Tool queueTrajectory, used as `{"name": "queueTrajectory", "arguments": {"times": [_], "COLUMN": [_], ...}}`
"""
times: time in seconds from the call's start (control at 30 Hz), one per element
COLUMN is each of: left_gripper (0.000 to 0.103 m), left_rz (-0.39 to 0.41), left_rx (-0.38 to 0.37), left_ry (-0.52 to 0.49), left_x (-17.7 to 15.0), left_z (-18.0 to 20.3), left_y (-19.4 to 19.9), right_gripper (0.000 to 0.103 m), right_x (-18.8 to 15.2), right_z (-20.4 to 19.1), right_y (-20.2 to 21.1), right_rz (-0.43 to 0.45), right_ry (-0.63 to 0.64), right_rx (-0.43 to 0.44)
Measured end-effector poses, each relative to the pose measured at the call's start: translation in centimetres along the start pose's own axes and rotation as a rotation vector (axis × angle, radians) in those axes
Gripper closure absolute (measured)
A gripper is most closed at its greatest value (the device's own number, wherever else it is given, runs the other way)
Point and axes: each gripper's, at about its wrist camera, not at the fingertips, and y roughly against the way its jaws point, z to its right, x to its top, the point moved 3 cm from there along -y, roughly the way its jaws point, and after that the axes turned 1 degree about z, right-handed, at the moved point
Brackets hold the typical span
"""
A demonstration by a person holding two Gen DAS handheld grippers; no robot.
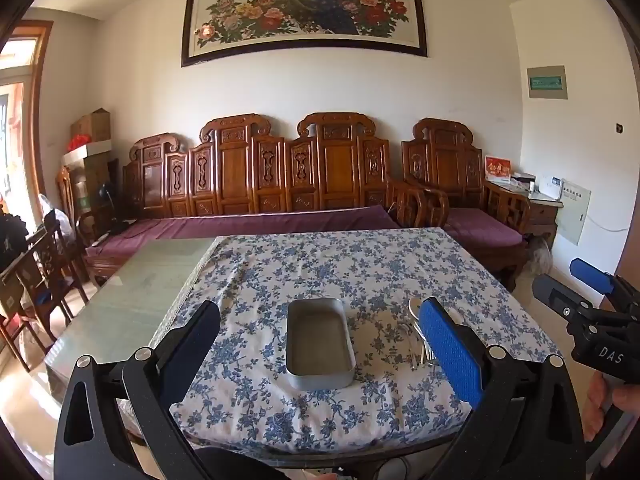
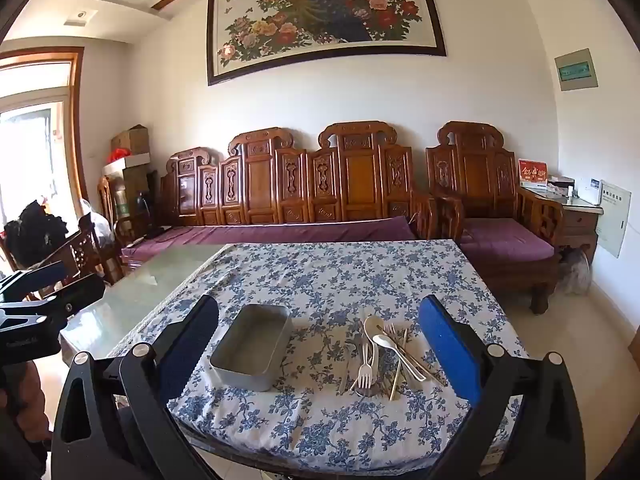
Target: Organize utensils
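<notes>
Both claws hang above the near edge of the table: we hold the left gripper (image 1: 320, 344) with its fingers wide apart and bare, and the right gripper (image 2: 320, 344) likewise spread and holding nothing. On the flowered cloth (image 2: 320, 280) sits a metal tin (image 2: 252, 347), and just to its right lies a heap of spoons and forks (image 2: 386, 354).

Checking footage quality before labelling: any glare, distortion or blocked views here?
Left wrist view: window blown out, glare on bare glass tabletop, straight edges bowed, utensils half hidden by a blue pad. Right wrist view: same overexposed window, utensils sharp and unobstructed.
</notes>
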Motion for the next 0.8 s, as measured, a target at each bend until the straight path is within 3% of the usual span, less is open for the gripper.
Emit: {"name": "queueTrajectory", "arguments": {"times": [0.5,0.8], "left_gripper": [0.006,0.006], "left_rz": [0.011,0.023], "left_rx": [0.004,0.001], "left_ry": [0.001,-0.001], "left_x": [1.1,2.0], "left_z": [0.2,0.3], "left_y": [-0.4,1.2], "right_gripper": [0.002,0.002], "right_x": [0.1,0.6], "right_z": [-0.1,-0.5], "right_y": [0.2,0.2], "right_rz": [0.008,0.011], "right_ry": [0.001,0.000], "right_rx": [0.003,0.004]}}
